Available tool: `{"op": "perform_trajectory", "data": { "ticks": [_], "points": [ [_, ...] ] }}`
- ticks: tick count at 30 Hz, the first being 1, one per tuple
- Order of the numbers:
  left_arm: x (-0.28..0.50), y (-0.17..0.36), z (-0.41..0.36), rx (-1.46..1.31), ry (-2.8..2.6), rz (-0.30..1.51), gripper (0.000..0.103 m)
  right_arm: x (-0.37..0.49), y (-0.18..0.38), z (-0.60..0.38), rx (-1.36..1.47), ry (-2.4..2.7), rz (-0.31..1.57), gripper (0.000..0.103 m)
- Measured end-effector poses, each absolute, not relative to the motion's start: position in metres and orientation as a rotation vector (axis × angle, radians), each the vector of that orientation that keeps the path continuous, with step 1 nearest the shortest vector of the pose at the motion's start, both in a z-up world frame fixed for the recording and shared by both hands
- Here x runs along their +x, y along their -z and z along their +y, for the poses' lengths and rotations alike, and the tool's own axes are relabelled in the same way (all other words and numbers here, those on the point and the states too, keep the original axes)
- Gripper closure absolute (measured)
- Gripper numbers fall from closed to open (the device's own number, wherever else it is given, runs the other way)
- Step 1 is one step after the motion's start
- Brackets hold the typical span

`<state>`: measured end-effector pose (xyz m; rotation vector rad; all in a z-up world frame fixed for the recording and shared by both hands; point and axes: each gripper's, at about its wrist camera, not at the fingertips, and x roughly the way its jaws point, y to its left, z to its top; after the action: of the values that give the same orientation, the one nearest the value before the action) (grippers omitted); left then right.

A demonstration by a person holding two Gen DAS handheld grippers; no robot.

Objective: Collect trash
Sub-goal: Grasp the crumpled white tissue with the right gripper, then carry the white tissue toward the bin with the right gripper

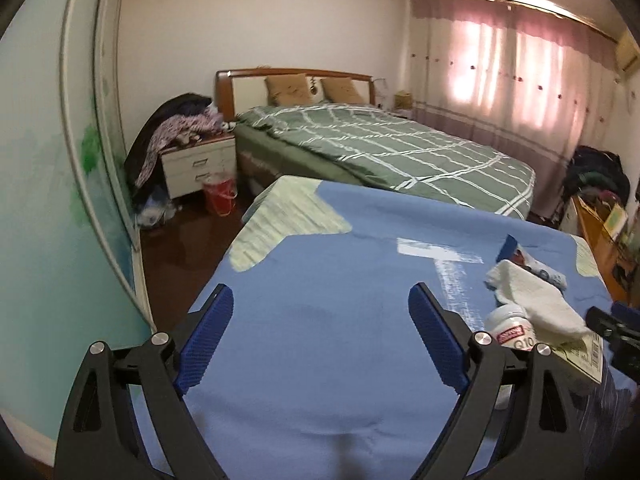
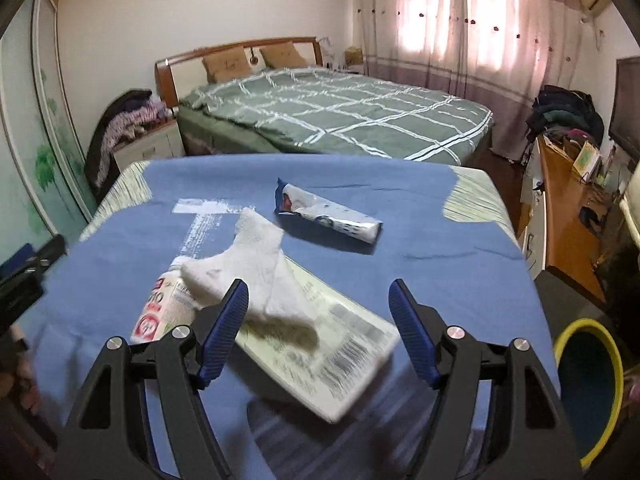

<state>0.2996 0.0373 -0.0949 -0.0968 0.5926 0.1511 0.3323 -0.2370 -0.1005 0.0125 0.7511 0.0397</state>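
Both claws hung released over the blue worktop, nothing gripped. The right claw straddled the tissue and flat box at lower centre. Next, I judged, clench and carry to the bin lower right. The left claw was over bare cloth.

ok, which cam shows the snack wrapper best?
Right wrist: the snack wrapper lies whole and unobstructed on the blue cloth. In the left wrist view the snack wrapper sits near the right edge, partly covered by the white tissue.
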Motion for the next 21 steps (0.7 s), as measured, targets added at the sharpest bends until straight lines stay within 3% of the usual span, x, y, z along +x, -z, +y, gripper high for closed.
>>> {"op": "perform_trajectory", "data": {
  "ticks": [7, 9, 11, 12, 21],
  "points": [
    [0.299, 0.102, 0.033, -0.092, -0.149, 0.611, 0.015, 0.352, 0.122, -0.226, -0.003, -0.05, 0.807, 0.046],
    [0.3, 0.104, 0.03, -0.086, -0.139, 0.614, 0.015, 0.35, 0.122, -0.223, -0.02, -0.058, 0.794, 0.062],
    [0.301, 0.106, 0.025, -0.072, -0.131, 0.619, 0.015, 0.349, 0.121, -0.218, -0.037, -0.073, 0.787, 0.09],
    [0.301, 0.107, 0.024, -0.066, -0.13, 0.62, 0.014, 0.348, 0.121, -0.216, -0.045, -0.076, 0.783, 0.095],
    [0.301, 0.106, 0.018, -0.048, -0.118, 0.613, 0.014, 0.32, 0.09, -0.254, 0.102, -0.076, 0.693, 0.097]
  ]
}}
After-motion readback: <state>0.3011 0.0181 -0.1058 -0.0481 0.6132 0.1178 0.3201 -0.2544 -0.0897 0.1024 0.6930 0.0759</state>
